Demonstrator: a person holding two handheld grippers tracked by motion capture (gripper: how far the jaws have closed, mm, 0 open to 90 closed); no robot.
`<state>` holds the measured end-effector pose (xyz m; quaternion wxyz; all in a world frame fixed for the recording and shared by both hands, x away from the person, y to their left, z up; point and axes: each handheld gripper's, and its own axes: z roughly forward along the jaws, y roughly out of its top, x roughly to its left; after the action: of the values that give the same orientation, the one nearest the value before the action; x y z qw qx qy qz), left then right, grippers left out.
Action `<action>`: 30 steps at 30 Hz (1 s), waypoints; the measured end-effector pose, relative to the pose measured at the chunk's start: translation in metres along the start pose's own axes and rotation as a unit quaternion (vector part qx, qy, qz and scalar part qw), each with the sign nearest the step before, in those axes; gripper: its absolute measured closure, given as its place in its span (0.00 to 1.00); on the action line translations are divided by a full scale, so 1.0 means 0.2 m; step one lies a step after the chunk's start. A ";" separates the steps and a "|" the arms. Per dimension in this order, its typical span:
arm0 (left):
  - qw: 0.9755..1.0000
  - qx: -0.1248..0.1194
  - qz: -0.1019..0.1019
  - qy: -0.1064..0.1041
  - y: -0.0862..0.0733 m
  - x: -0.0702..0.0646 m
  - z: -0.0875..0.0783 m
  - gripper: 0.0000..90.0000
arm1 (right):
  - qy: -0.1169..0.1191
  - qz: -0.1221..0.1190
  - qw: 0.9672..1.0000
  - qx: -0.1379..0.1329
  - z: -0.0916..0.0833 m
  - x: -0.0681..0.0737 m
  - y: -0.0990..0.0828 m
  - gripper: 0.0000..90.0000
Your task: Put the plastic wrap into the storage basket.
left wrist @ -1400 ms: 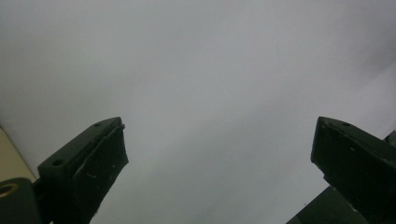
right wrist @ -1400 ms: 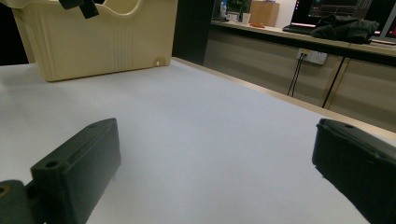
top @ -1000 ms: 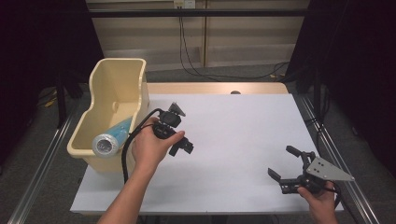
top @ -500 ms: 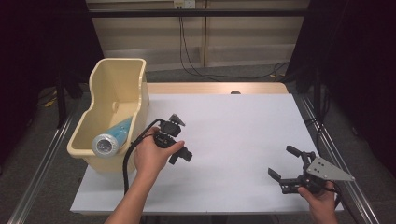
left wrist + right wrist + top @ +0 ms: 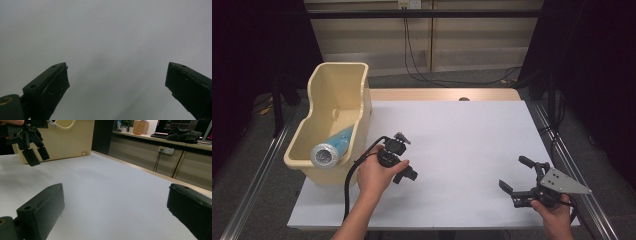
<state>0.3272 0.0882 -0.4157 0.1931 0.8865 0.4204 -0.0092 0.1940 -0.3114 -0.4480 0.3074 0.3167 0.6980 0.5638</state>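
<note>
Left tongs [image 5: 404, 172] are seen in the high view, held in the person's left hand [image 5: 374, 175] low over the white rectangular worktop [image 5: 462, 150], just right of the cream plastic tub [image 5: 337, 92]. Jaws are pointed down at the sheet and stand wide apart, nothing between them; in the left gripper view only blurred grey-white surface is framed by the two black jaws, so the surface is probably very close, though contact cannot be told. A black cable [image 5: 352, 185] is trailed from these tongs back along the forearm.

Right tongs [image 5: 518, 177] are held in the right hand [image 5: 557, 212] near the worktop's front right corner, well apart from the left ones. Their jaws are also spread wide and empty, aimed level across the sheet toward the tub. A grey three-cornered plate [image 5: 564, 181] is carried on top.

In the right gripper view the left tongs [image 5: 35, 153] are seen farther off at upper left, jaws hanging down, parted, just above the sheet, in front of the tub's ribbed wall [image 5: 67, 142].

A light-blue tube with a round silver end [image 5: 332, 147] is lying inside the tub, tilted against its right wall, silver end toward the near corner. It is touched by neither pair of tongs; the left pair is the nearer one, outside the tub wall.
</note>
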 end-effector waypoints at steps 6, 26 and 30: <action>0.999 -0.033 0.008 0.007 -0.03 -0.01 0.03 0.05 | -0.002 0.001 1.000 -0.002 -0.01 0.00 0.00 0.01; 0.978 -0.198 0.039 0.052 -0.18 -0.03 0.06 0.04 | 0.001 0.001 1.000 0.001 0.00 0.00 0.00 0.01; 0.975 -0.210 0.044 0.058 -0.20 -0.03 0.08 0.04 | 0.002 -0.002 1.000 0.000 0.00 0.00 0.00 0.01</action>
<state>0.2956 0.1004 -0.4422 0.3503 0.8428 0.3844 0.1389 0.1941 -0.3109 -0.4484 0.3070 0.3146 0.6993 0.5637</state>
